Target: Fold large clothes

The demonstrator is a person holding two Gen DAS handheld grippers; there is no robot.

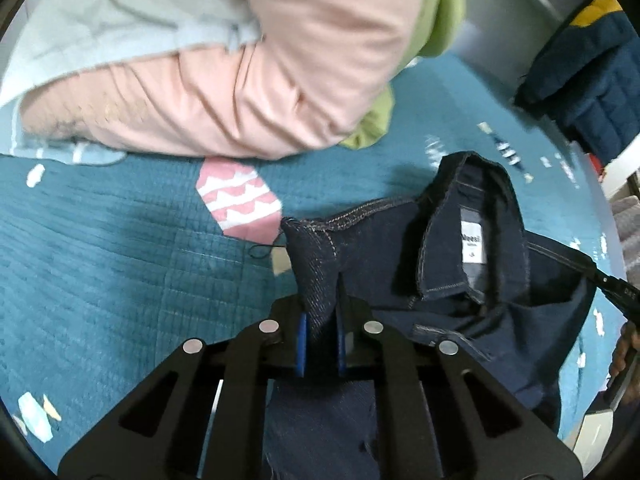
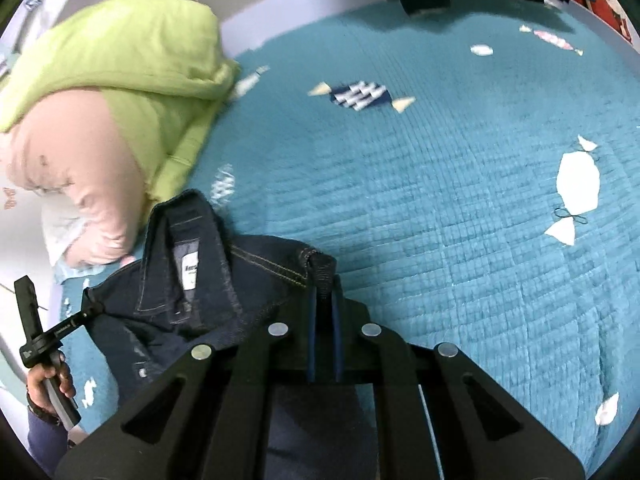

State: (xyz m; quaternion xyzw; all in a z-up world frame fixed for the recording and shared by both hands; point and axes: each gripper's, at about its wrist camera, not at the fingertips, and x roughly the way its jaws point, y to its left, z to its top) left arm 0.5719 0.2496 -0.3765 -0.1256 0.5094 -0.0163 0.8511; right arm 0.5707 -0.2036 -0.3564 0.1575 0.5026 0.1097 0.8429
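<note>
A dark blue denim garment [image 1: 460, 280] with a collar and a white neck label [image 1: 474, 246] hangs between my two grippers above the teal quilt. My left gripper [image 1: 322, 312] is shut on one shoulder corner of it. My right gripper [image 2: 324, 300] is shut on the other shoulder corner; the garment [image 2: 192, 292] stretches to the left in that view. The rest of the garment hangs below, mostly hidden by the grippers. The left gripper [image 2: 86, 314] shows at the far left of the right wrist view, and the right gripper [image 1: 604, 280] at the right edge of the left wrist view.
The teal quilt [image 2: 420, 200] with candy-shaped patches covers the bed. A pile of pink [image 1: 248, 92], pale blue [image 1: 100, 20] and lime green [image 2: 132, 68] bedding lies at the far left. A dark navy item [image 1: 588, 72] hangs over the bed's far edge.
</note>
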